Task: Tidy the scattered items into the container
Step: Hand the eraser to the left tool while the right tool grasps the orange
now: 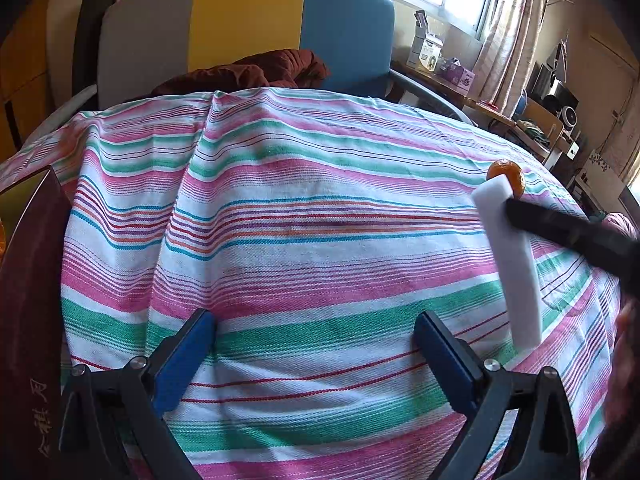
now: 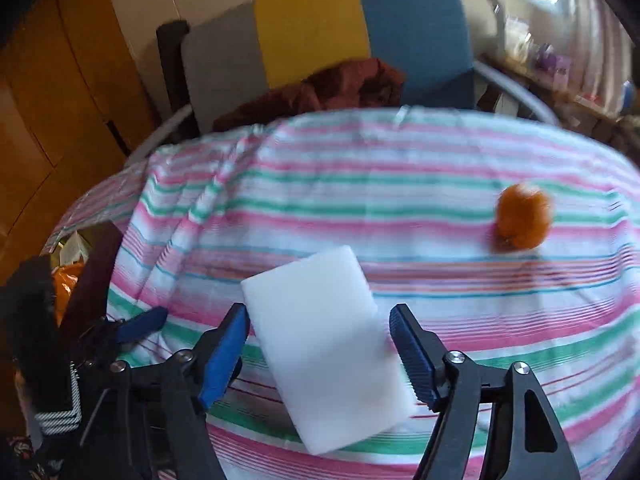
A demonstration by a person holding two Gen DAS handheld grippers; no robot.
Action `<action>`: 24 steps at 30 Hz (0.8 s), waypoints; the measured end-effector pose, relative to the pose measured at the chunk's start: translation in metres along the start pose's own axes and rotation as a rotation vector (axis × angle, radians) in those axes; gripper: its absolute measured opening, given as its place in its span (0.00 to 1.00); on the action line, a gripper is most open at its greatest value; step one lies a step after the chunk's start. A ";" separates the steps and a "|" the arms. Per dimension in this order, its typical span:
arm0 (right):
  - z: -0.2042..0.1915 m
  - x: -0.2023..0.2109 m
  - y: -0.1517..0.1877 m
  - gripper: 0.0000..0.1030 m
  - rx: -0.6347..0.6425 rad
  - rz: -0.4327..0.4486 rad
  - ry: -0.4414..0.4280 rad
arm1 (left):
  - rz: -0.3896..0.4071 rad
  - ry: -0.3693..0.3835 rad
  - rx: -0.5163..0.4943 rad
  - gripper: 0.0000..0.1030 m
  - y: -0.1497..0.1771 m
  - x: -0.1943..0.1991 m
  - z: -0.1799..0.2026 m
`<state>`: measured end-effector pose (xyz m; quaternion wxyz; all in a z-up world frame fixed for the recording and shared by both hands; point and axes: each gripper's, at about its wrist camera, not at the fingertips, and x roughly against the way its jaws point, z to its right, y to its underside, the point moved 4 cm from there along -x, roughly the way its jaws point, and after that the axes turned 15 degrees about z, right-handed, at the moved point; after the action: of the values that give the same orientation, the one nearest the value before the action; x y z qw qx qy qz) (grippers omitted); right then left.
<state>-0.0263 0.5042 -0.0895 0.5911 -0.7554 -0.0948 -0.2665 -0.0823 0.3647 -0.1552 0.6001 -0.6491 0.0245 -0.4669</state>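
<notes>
A white foam block (image 2: 326, 344) sits between the blue pads of my right gripper (image 2: 320, 320), gripped at its two sides and held above the striped cloth. In the left wrist view the block (image 1: 510, 256) hangs tilted from the right gripper's dark finger. An orange tangerine (image 2: 522, 216) lies on the cloth at the right; it also shows in the left wrist view (image 1: 508, 174), behind the block. My left gripper (image 1: 314, 330) is open and empty over the cloth. The dark red container's wall (image 1: 30, 300) is at the far left.
The table is covered by a pink, green and white striped cloth (image 1: 300, 220). Behind it stands a grey, yellow and blue chair (image 1: 248, 28) with a dark red garment (image 1: 256, 70). The container (image 2: 94, 276) holds an orange item and a white one.
</notes>
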 end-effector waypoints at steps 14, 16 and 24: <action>0.139 -0.068 -0.031 0.58 -0.154 0.000 0.323 | 0.001 0.006 -0.001 0.99 -0.002 0.000 0.003; 0.136 -0.070 -0.027 0.55 -0.137 0.005 0.324 | 0.002 0.007 -0.002 0.99 0.000 0.001 0.001; 0.102 -0.035 -0.001 0.55 -0.128 0.008 0.233 | -0.011 0.005 -0.012 0.99 0.000 0.002 0.001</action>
<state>-0.0268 0.6071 -0.1231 0.5496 -0.7560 -0.0054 -0.3555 -0.0806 0.3647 -0.1534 0.5934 -0.6516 0.0254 -0.4718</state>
